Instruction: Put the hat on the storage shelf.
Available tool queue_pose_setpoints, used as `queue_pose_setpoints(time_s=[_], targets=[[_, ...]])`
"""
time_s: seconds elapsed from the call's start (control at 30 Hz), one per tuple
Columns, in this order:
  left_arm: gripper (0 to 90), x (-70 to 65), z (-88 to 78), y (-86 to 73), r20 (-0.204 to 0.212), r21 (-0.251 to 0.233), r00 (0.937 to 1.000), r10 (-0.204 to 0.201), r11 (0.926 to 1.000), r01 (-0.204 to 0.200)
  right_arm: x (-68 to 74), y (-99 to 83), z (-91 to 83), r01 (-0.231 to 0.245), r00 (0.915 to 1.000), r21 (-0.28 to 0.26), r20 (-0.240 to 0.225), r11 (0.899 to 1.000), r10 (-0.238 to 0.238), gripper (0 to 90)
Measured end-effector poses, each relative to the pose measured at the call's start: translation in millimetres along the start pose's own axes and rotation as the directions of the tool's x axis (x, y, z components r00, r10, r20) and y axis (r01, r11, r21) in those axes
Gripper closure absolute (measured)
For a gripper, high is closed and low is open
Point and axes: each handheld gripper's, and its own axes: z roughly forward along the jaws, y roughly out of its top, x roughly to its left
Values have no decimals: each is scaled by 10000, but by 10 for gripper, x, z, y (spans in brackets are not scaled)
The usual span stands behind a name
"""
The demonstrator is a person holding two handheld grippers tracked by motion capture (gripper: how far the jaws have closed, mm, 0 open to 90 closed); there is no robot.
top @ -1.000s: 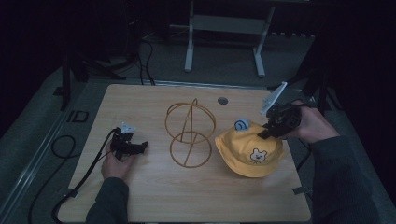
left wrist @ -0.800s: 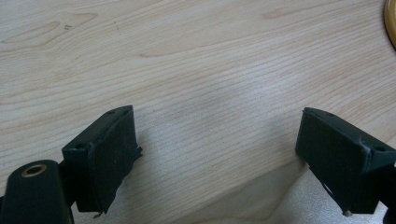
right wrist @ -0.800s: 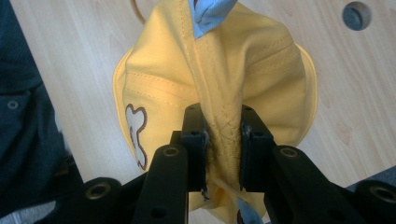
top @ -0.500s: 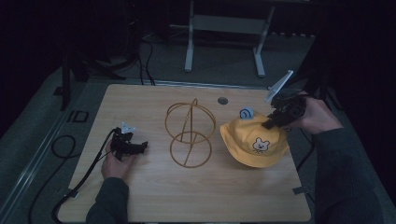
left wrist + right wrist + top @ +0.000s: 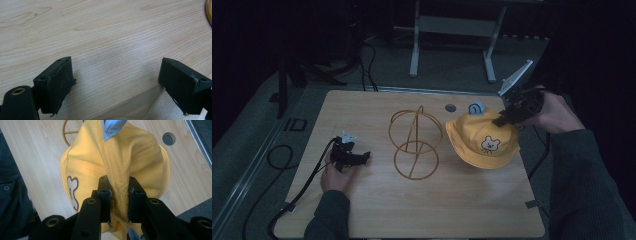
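Yellow bucket hat, right of the wire hat stand: soft, light, will sag. Right gripper pinched shut on its quilted brim, a sound hold. Left gripper wide open, empty, on table.

Yellow hat in right gripper jaws; wire stand beside; left gripper apart

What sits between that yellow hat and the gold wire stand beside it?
Nothing visible. The yellow hat, pinched at its brim by the right hand-held gripper, has just bare table between it and the gold wire stand.
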Motion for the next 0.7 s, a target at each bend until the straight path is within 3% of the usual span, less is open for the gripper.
queue_pose_setpoints(time_s=[0.37, 0.7], targets=[[125, 0, -1, 0, -1, 6, 10000, -2, 10000, 2, -23, 128, -146, 84, 10000, 213, 3, 9997, -84, 762], [124, 0, 0, 0, 1, 2, 10000, -1, 10000, 1, -3, 158, -276, 128, 9999, -160, 45, 9998, -127, 763]])
